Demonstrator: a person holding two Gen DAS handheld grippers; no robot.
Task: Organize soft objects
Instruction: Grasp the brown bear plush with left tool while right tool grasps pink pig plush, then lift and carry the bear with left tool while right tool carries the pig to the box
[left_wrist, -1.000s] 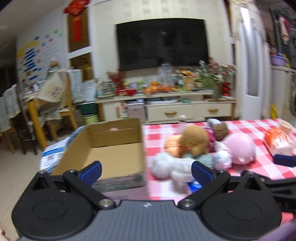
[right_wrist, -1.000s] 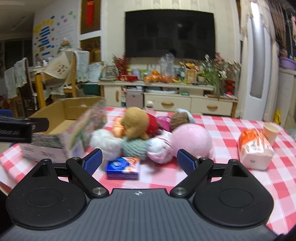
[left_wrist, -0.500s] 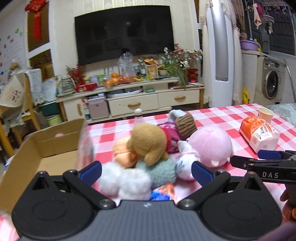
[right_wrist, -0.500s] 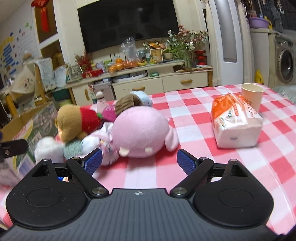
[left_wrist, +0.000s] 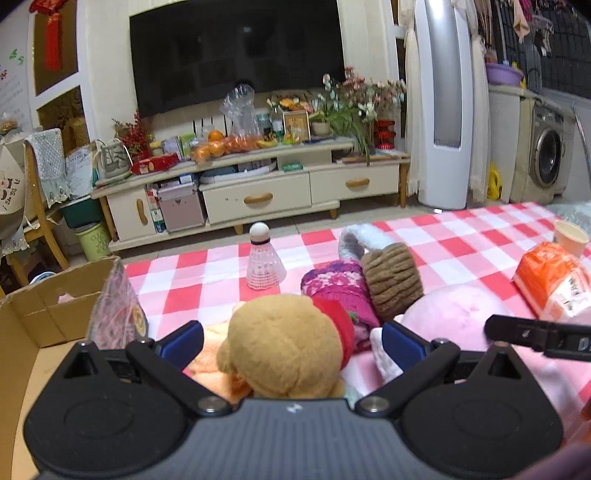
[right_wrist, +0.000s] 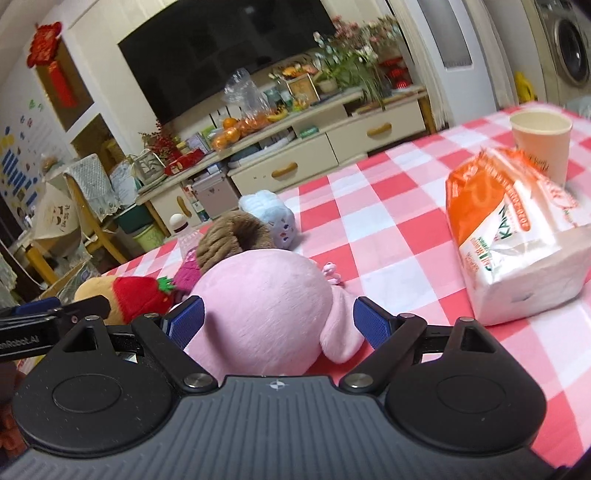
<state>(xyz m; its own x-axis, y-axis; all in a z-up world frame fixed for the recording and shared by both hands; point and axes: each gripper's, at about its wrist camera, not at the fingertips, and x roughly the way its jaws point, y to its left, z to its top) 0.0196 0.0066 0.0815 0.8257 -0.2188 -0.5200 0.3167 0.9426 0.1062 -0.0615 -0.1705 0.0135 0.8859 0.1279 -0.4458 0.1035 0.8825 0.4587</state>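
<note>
Soft toys are lying in a heap on the red-and-white checked tablecloth (left_wrist: 424, 236), and we are bringing both grippers over them. Tan plush bear (left_wrist: 284, 350), red strawberry cap on its head: it is sitting between the spread fingers of our left gripper (left_wrist: 291, 341), the blue pads (left_wrist: 183, 341) standing on either side of it, not visibly pressing it. Pink plush (right_wrist: 266, 306), round: it is lying between the spread fingers of our right gripper (right_wrist: 279, 321), with the pads (right_wrist: 371, 325) just beside its flanks and not visibly pressing in.

Touching these, toward the far edge, we are seeing a magenta knitted piece (left_wrist: 338, 286), a brown knitted hat (left_wrist: 391, 275) and a pale blue plush (right_wrist: 271, 218). An orange-peach soft item (left_wrist: 212, 365) is lying under the bear.

A white shuttlecock (left_wrist: 263, 262) is standing upright beyond the heap. A cardboard box (left_wrist: 40, 317) is sitting open at the table's left side. On the right, well apart from the toys, a tissue pack (right_wrist: 517, 229) is lying with a paper cup (right_wrist: 541, 136) just behind it.
</note>
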